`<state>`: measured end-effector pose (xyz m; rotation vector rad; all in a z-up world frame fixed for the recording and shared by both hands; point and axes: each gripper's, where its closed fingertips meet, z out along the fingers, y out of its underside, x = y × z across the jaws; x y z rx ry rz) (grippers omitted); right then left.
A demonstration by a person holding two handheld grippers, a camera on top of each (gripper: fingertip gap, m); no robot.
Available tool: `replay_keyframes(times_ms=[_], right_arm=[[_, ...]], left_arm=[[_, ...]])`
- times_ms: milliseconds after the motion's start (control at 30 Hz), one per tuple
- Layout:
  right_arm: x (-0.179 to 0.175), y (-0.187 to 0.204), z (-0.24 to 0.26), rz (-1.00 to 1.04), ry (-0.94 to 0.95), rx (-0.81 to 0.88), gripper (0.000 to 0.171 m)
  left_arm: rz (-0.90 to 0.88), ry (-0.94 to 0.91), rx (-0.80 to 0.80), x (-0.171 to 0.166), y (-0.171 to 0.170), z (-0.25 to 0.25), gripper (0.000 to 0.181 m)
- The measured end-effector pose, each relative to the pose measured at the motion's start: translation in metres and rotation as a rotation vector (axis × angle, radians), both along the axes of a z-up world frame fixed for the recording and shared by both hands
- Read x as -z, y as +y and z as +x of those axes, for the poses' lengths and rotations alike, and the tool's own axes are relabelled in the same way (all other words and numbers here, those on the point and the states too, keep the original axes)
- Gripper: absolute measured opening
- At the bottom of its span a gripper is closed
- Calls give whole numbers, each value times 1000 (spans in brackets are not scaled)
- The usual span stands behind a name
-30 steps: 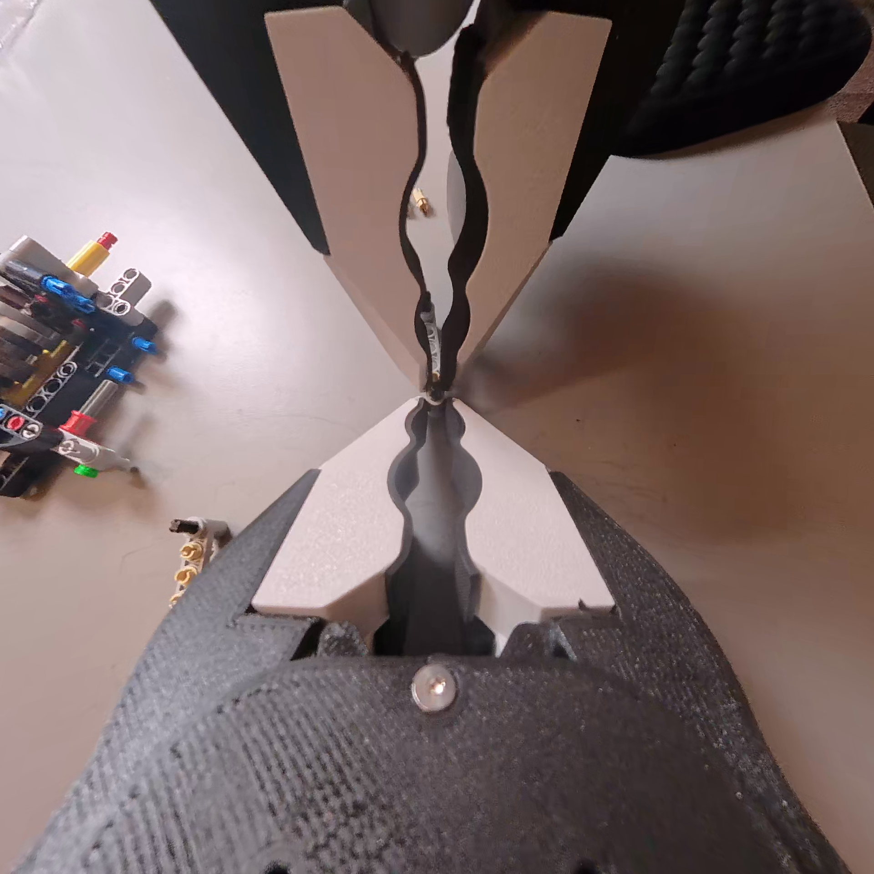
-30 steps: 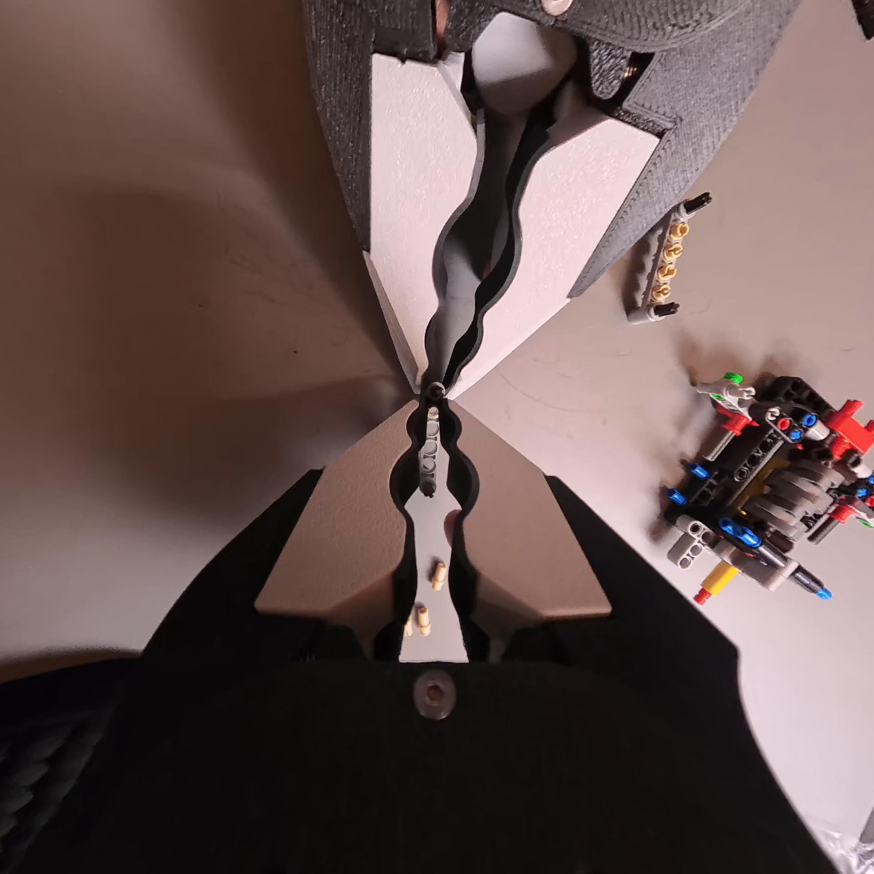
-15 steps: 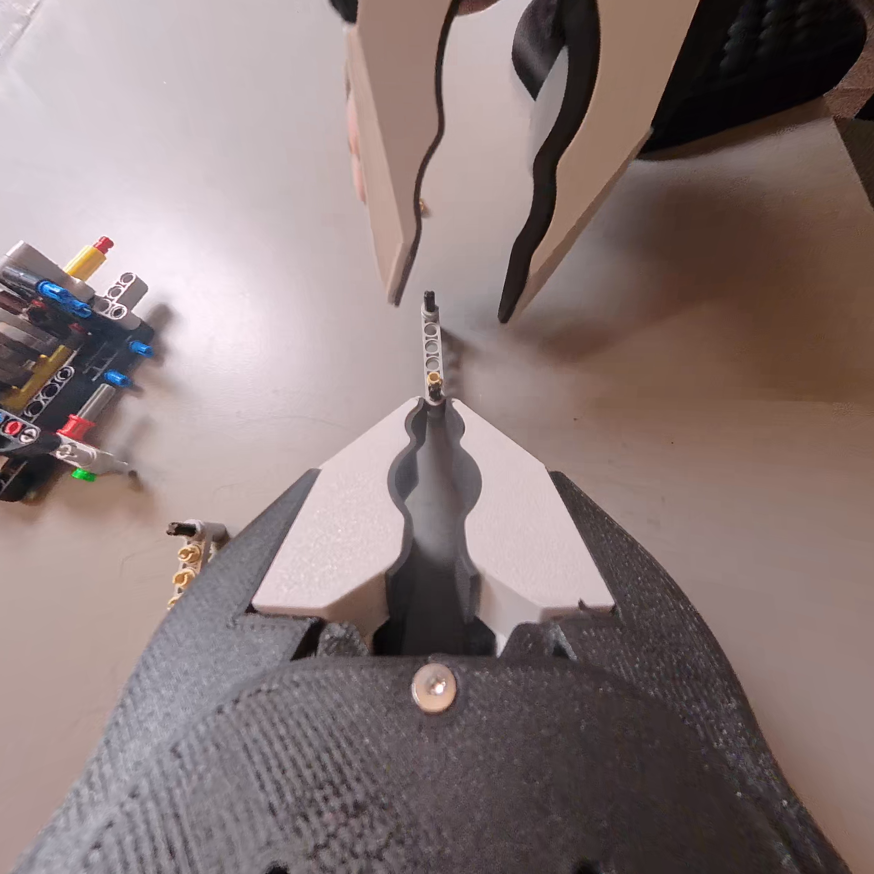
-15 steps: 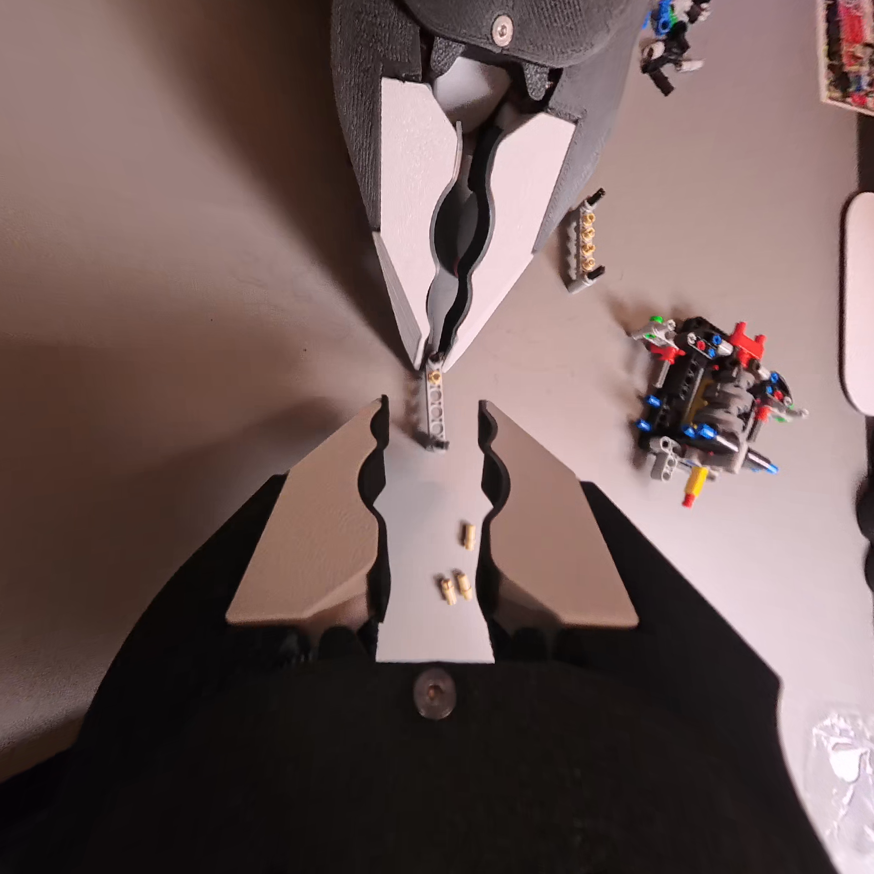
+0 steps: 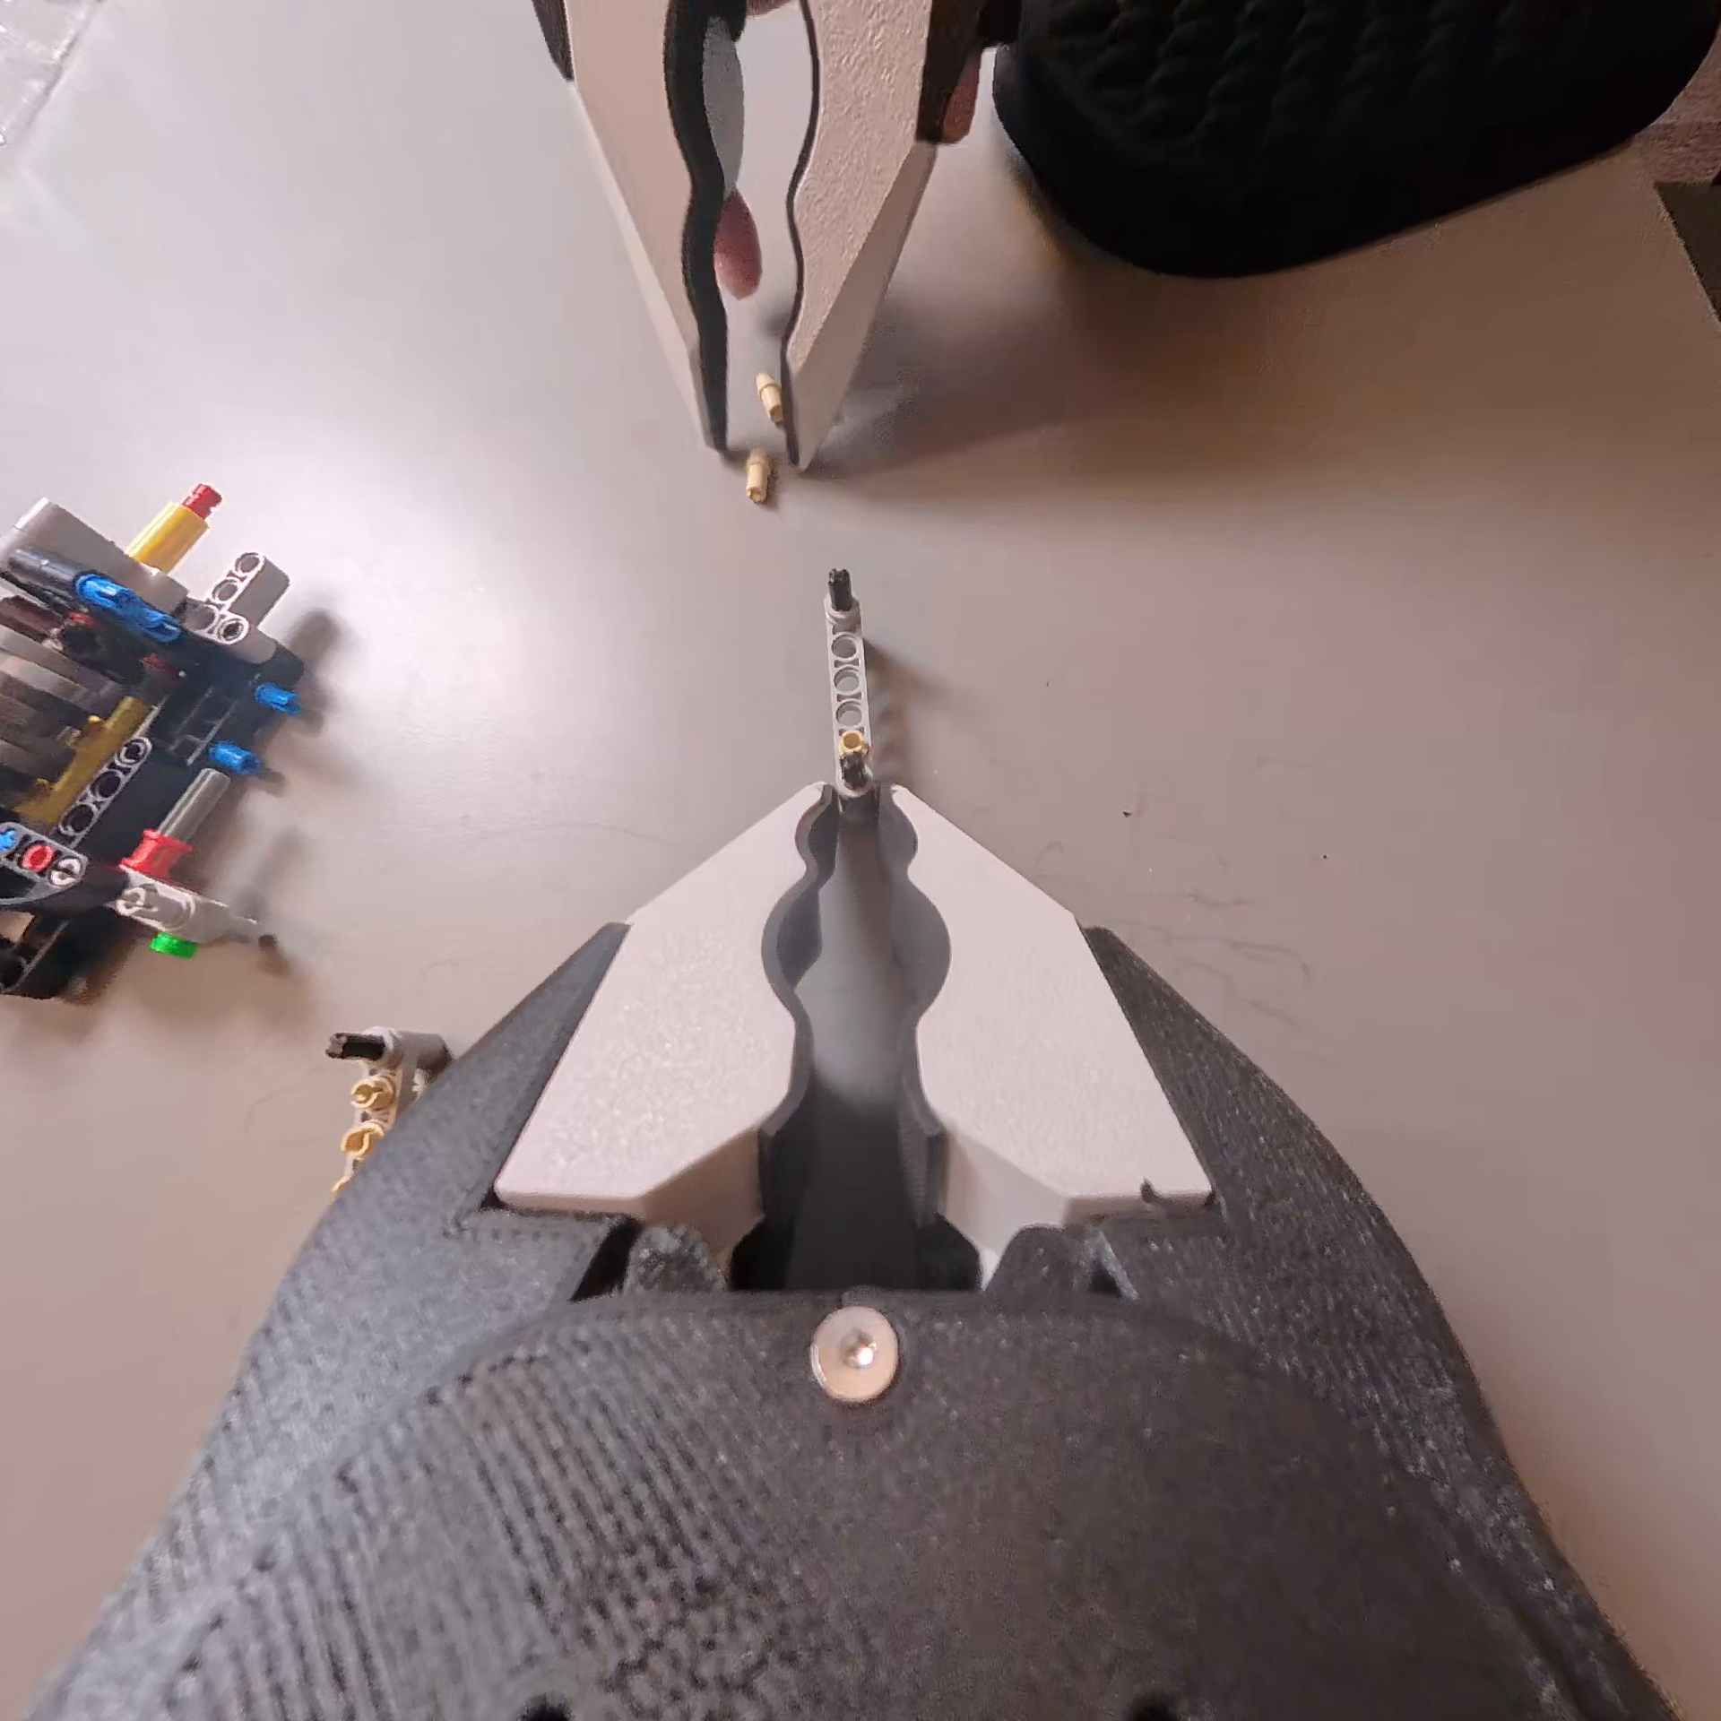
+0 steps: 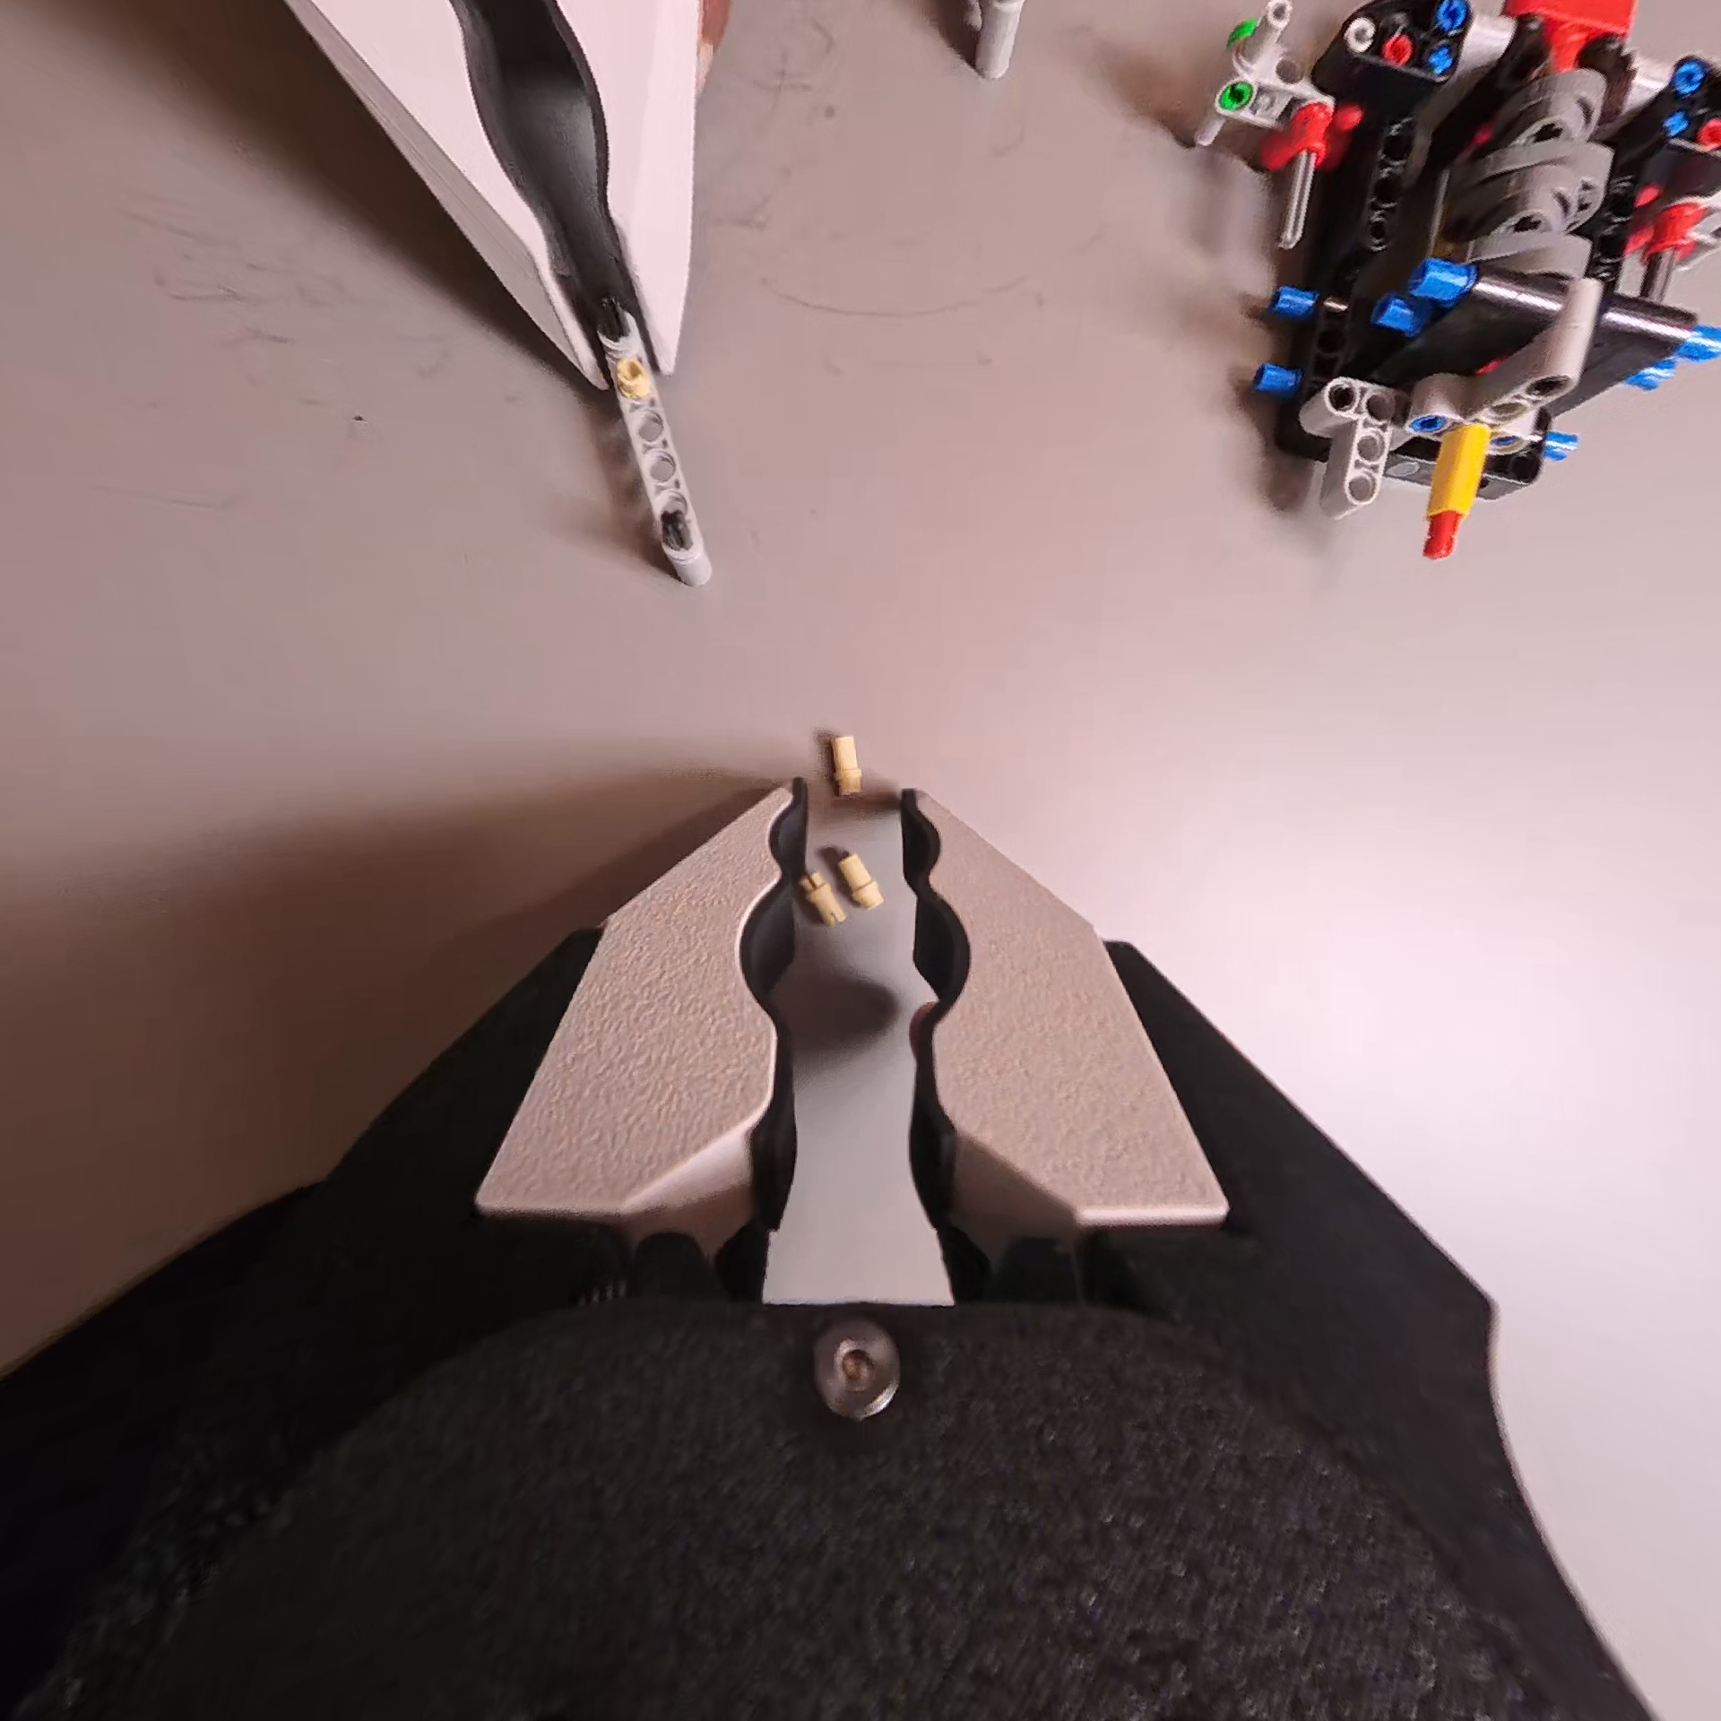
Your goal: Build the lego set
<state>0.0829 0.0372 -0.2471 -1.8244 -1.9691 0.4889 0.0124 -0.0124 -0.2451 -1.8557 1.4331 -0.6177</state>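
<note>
My left gripper (image 5: pixel 855 792) is shut on the near end of a grey holed beam (image 5: pixel 846 670). The beam carries one tan pin and black pins at both ends and points away over the table. It also shows in the right wrist view (image 6: pixel 657 456), sticking out of the left gripper (image 6: pixel 626 365). My right gripper (image 6: pixel 849 799) is open and low over the table. Two loose tan pins (image 6: pixel 838 889) lie between its fingers, and a third tan pin (image 6: pixel 846 765) lies just past its tips. In the left wrist view the right gripper (image 5: pixel 756 454) stands beyond the beam, over the tan pins (image 5: pixel 760 475).
A partly built black and grey assembly (image 5: pixel 112 726) with blue, red and yellow parts sits on the table to the left, and shows in the right wrist view (image 6: pixel 1490 279) too. A second grey beam (image 5: pixel 382 1085) with tan pins lies beside my left gripper. A person's dark sleeve (image 5: pixel 1304 121) is at the far right.
My right gripper has let go of the beam's far end, drawn back from it and come down over the loose tan pins, with its jaws narrower. My left gripper still holds the beam.
</note>
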Motion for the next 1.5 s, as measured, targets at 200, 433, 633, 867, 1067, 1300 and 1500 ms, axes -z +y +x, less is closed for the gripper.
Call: replay_keyframes(times_ms=[200,433,633,867,1067,1300,1500], right_arm=[[-3,-7,-9,25,51,-35,4],[-86,-50,-51,307,375,-152,3],[-102,-73,-72,563,345,-254,3],[-109,-80,-76,627,347,-292,3],[-119,-86,-73,674,384,-307,4],[-131,-95,-73,669,474,-304,3],[-141,-105,-75,544,608,-303,4]], left_arm=[[-13,-58,-12,-8,-1,-3,22],[-300,-518,-14,-78,-21,7,24],[-466,-681,-5,-100,-31,12,19],[-530,-758,31,-111,-36,9,10],[-621,-844,78,-120,-41,8,3],[-670,-914,146,-132,-49,7,2],[-680,-948,220,-141,-59,5,3]])
